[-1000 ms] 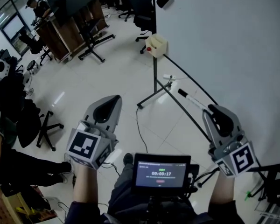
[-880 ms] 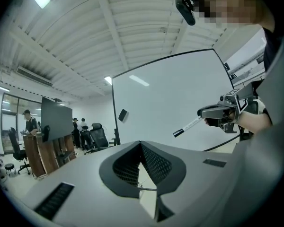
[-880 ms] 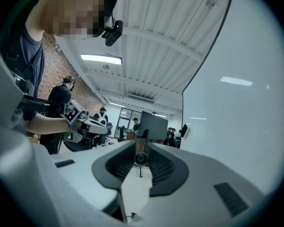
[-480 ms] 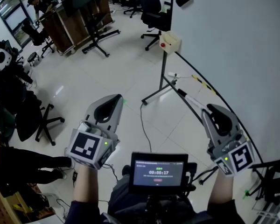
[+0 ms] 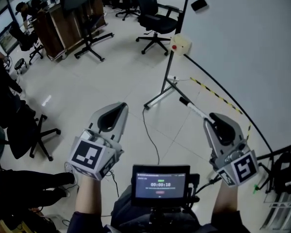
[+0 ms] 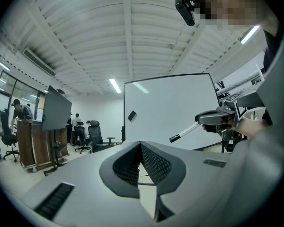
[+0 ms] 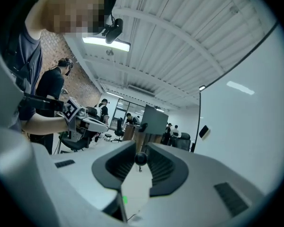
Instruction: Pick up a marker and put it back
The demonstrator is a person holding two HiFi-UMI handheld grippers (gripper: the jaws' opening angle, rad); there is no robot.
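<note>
My right gripper (image 5: pixel 212 123) has its fingers clamped on the back end of the marker (image 5: pixel 195 108). Most of its white barrel and its dark tip stick out in front of me, pointing along the lower edge of the whiteboard (image 5: pixel 242 42). That long overhang is what worries me: I only have a short length of a smooth, round barrel between my pads. A knock of the tip against the board or against the stand (image 5: pixel 161 89) that carries the box with the red button (image 5: pixel 181 43) would, I think, lever the marker sideways in my grip or pop it out. If it drops, it lands on the tiled floor (image 5: pixel 111 72) and probably rolls toward the cable (image 5: pixel 150 140) or under the chairs. My left gripper (image 5: pixel 117 109) is well apart from the right one, with its fingers together and nothing between them, so it is not placed to steady or catch the marker. I also cannot make out a ledge or holder to put the marker back on, so if I let go over a spot I have only guessed at, I may miss it.
</note>
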